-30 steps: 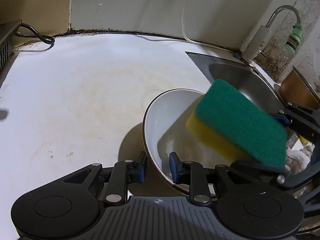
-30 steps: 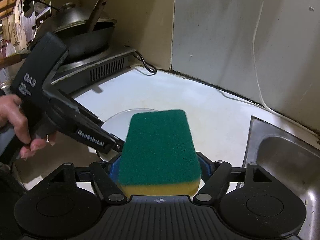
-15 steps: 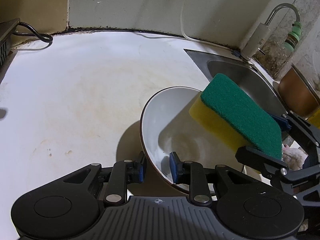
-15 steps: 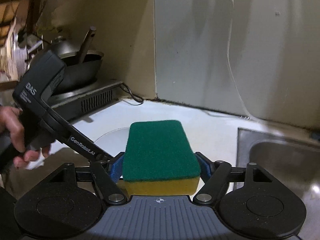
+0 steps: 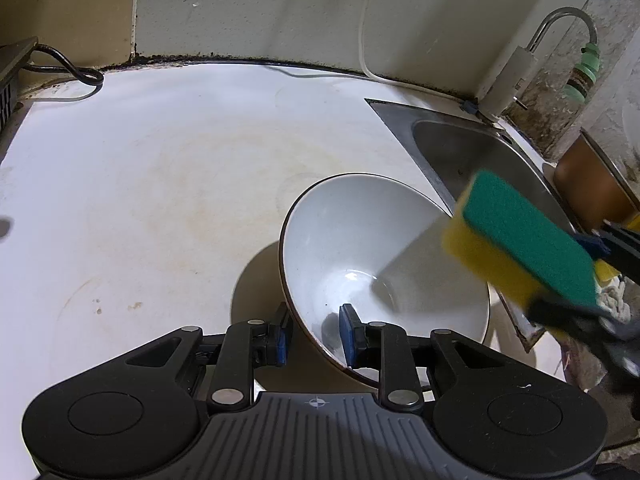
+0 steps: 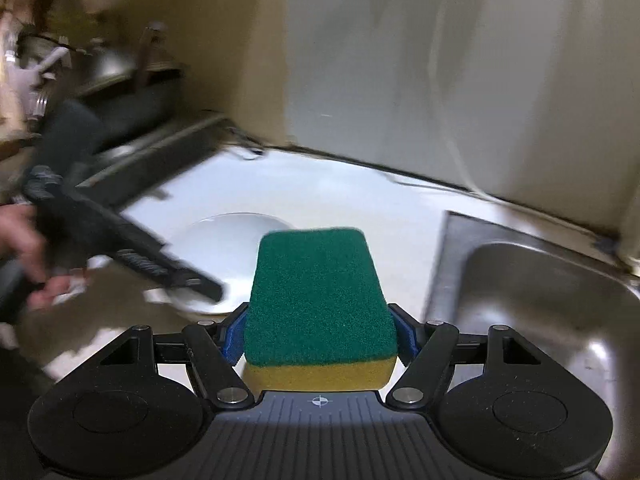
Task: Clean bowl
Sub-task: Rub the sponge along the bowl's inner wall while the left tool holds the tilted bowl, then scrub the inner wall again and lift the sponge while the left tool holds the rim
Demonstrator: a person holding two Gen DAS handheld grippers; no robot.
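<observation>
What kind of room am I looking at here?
Most likely a home kitchen: a steel sink with a tap is set into a white counter, and a pan sits on a cooker nearby.

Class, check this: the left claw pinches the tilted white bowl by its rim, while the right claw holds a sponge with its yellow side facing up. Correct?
Not quite. In the right wrist view the sponge in the right claw has its green side up, yellow underneath. The rest holds: the left claw pinches the bowl.

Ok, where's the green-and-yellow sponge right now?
The green-and-yellow sponge sits clamped in the right gripper, hovering off the tilted white bowl on its right in the left wrist view, in front of the steel sink.
</observation>
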